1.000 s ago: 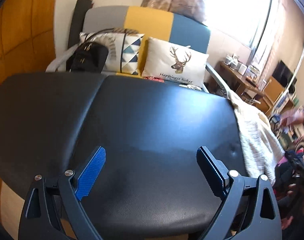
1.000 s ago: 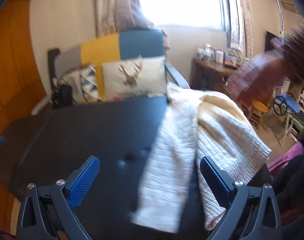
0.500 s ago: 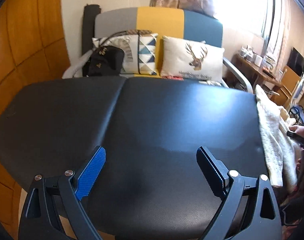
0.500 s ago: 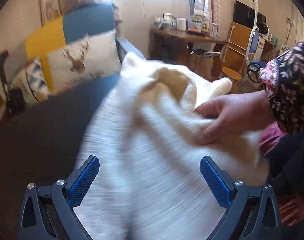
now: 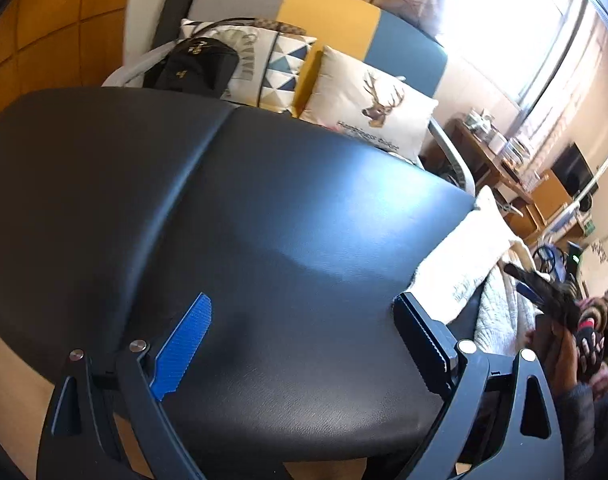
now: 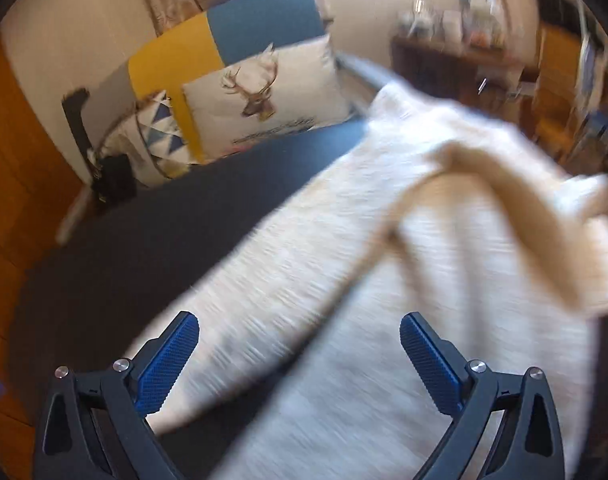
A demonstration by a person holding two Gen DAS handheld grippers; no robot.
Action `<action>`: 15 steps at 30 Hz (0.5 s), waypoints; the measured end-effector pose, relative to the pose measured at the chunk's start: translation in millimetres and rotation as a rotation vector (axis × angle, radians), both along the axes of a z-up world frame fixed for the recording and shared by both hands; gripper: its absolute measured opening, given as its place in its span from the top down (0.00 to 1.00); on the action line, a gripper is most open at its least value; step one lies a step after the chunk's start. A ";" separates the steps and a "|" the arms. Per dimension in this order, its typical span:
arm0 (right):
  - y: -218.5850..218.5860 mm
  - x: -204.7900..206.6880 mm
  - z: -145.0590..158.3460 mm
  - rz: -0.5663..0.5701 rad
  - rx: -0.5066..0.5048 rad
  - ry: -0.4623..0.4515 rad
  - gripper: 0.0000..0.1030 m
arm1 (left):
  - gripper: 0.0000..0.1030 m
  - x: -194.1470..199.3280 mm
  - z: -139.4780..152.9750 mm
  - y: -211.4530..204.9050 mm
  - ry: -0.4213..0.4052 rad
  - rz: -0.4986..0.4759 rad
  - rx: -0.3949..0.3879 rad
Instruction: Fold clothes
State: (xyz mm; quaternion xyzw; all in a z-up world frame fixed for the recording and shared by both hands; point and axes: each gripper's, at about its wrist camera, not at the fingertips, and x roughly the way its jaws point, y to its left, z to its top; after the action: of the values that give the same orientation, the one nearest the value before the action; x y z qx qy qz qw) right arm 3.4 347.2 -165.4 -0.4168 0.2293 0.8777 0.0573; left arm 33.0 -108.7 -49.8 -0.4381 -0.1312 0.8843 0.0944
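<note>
A cream knitted garment [image 6: 384, 280] lies crumpled over the right side of a black padded table [image 6: 144, 248], blurred by motion in the right wrist view. My right gripper [image 6: 300, 360] hovers open just above it, fingers apart with cloth spread beneath them but not pinched. In the left wrist view the same garment [image 5: 464, 256] hangs at the table's right edge. My left gripper [image 5: 304, 344] stands open over the bare black table [image 5: 264, 220], left of the garment. The right gripper [image 5: 544, 292] shows at the far right with a person's hand [image 5: 588, 340] on it.
Behind the table stands a grey, yellow and blue sofa [image 5: 332, 24] with a deer cushion [image 5: 372, 100], a patterned cushion [image 5: 272, 64] and a black bag [image 5: 192, 68]. A wooden desk with clutter [image 5: 500, 152] sits under the window at right. Orange wall panels [image 5: 44, 20] lie left.
The hand that was pressing the garment is gone from the right wrist view. The right gripper has swung left over the cloth. The left view has tilted, and more garment lies on the table's right edge.
</note>
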 end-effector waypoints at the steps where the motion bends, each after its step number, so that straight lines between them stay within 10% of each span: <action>1: -2.3 -11.2 -8.2 0.005 -0.022 -0.030 0.00 | 0.08 0.8 -0.6 -3.8 -0.005 0.010 0.009; 6: -23.8 -26.2 -33.5 -0.024 0.039 -0.103 0.00 | 0.08 -3.6 -3.2 -20.1 -0.002 0.035 0.015; 11: -64.5 -15.9 -34.1 0.009 0.425 -0.214 0.00 | 0.08 -8.0 3.9 3.4 0.056 0.028 -0.208; 15: -85.4 5.3 -36.7 0.074 0.585 -0.241 0.00 | 0.08 -18.2 9.7 29.4 0.091 -0.043 -0.215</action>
State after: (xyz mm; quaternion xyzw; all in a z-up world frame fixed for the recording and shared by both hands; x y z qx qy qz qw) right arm 8.8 261.8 -202.1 -0.4919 -0.0567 0.8521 0.1695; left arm 14.8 -79.3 -40.1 -0.4078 -0.0216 0.9100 0.0716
